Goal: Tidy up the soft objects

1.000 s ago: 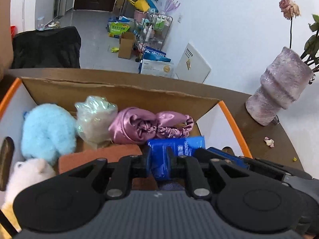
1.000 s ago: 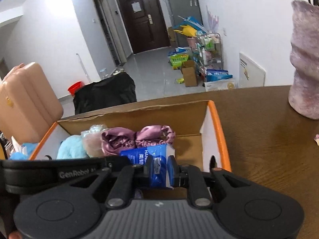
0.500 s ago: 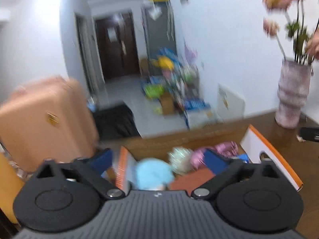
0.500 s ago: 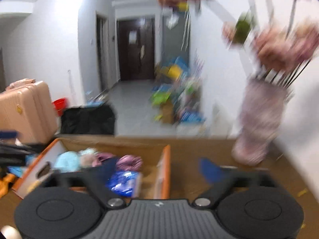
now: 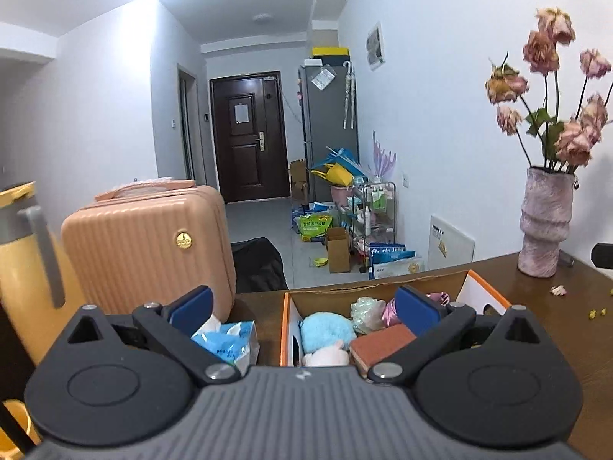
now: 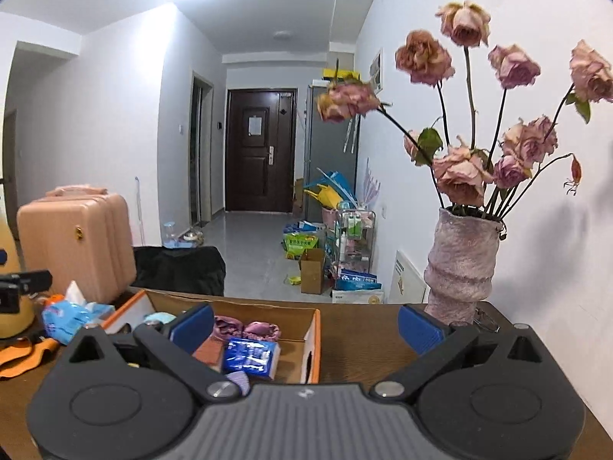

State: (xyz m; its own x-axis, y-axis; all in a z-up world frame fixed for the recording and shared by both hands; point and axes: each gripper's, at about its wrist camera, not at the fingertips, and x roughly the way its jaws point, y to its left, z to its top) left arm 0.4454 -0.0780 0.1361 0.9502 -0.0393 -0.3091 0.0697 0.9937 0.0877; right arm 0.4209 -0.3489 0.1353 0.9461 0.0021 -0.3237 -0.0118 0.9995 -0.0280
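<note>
On the brown table [image 6: 367, 329], both grippers [image 5: 302, 304] [image 6: 304, 322] gape empty over what seems a cardboard box [image 6: 311, 339].

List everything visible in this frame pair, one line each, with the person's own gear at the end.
cardboard box: 1, brown with orange edge, on the table
blue tissue pack: 1, blue, inside the box
satin pouch: 1, pink-purple, inside the box at the back
blue plush: 1, light blue, inside the box
white plush: 1, white-pink, inside the box, near side
clear bag: 1, translucent, inside the box
brown pad: 1, reddish brown, inside the box
tissue packet: 1, light blue, outside the box, left of it
vase: 1, mauve, holding dried roses, on the table at the right
suitcase: 1, peach, left of the table
table: 1, dark wood
left gripper: 1, black, blue pads, jaws open, empty
right gripper: 1, black, blue pads, jaws open, empty
</note>
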